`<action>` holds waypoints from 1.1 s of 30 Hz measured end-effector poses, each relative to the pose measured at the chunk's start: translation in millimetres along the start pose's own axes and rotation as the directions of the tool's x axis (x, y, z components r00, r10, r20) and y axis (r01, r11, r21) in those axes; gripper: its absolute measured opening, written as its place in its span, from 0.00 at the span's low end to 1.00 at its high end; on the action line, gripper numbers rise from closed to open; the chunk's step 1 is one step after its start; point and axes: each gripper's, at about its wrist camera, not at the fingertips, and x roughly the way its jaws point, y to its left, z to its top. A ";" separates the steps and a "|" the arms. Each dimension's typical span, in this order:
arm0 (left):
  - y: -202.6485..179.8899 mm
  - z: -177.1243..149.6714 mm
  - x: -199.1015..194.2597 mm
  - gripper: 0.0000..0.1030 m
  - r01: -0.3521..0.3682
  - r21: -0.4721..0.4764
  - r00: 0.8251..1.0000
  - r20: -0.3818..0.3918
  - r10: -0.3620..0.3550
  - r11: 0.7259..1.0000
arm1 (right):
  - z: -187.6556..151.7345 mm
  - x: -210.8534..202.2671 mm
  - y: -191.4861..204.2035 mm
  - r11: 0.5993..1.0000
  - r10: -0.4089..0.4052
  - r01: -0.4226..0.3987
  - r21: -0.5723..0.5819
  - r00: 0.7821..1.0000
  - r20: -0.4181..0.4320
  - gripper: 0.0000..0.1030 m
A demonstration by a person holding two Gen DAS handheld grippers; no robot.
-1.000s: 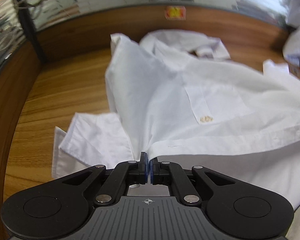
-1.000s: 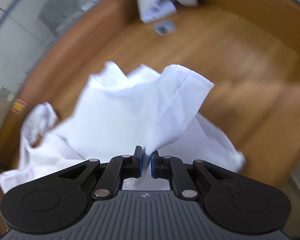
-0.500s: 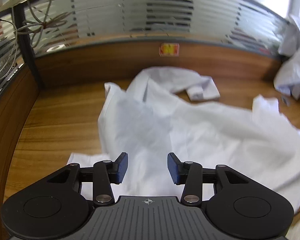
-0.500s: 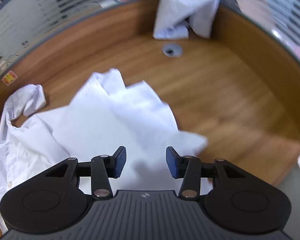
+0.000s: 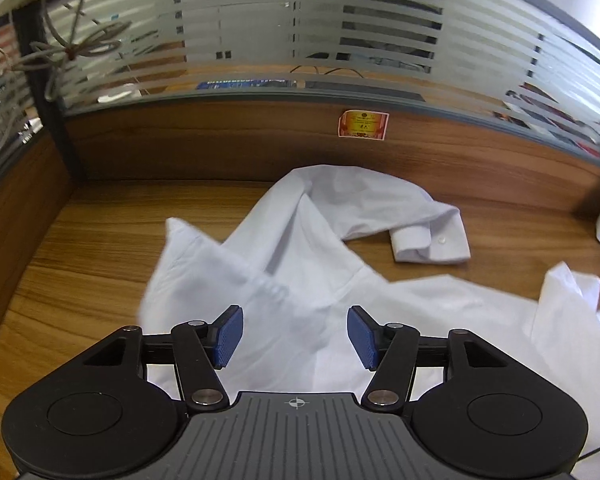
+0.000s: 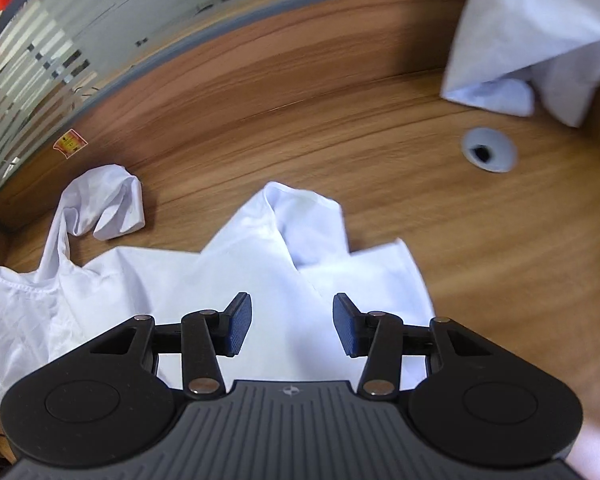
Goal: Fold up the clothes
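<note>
Left wrist view: your left claw is spread wide, its blue pads apart with nothing between them, hovering over the near part of a white shirt that lies rumpled on the wooden desk. One sleeve arcs away toward the back panel and curls round so that its buttoned cuff rests on bare wood to the right of the body. A fold of cloth near the left pad is blurred, so you cannot tell exactly how it lies. A red and yellow sticker is fixed to the wooden back panel, below a striped frosted glass partition. Right wrist view: your right claw is likewise spread, empty, above the same shirt, whose peaked fold stands up just beyond the pads. The sleeve loops at far left, near the sticker. Well apart, at upper right, a second white garment is heaped against the panel, with a grey cable grommet set in the desk just in front of it.
</note>
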 end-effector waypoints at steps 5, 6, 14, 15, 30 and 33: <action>-14.0 7.1 41.8 0.60 -0.019 -0.063 0.997 -0.074 0.014 0.998 | 26.9 38.6 -2.8 0.997 0.055 -0.058 -0.043 0.997 -0.061 0.57; -16.1 8.4 50.2 0.60 -0.021 -0.080 0.996 -0.092 0.014 0.997 | 30.4 43.7 -2.8 0.996 0.065 -0.068 -0.049 0.995 -0.074 0.57; -36.2 36.4 106.6 0.64 -0.016 -0.192 0.988 -0.151 -0.013 0.981 | 59.0 83.8 -2.8 0.983 0.139 -0.156 -0.092 0.975 -0.173 0.57; -39.3 41.5 114.3 0.64 -0.029 -0.196 0.987 -0.161 -0.003 0.980 | 62.5 88.8 -2.8 0.981 0.148 -0.168 -0.096 0.971 -0.186 0.57; -67.2 41.9 164.3 0.33 -0.180 -0.064 0.948 -0.279 0.156 0.982 | 64.2 93.7 -5.4 0.950 0.281 -0.306 -0.065 0.926 -0.251 0.13; -60.2 40.7 153.0 0.04 -0.192 -0.096 0.957 -0.237 0.165 0.977 | 66.5 69.6 -1.8 0.950 0.279 -0.299 -0.091 0.942 -0.186 0.07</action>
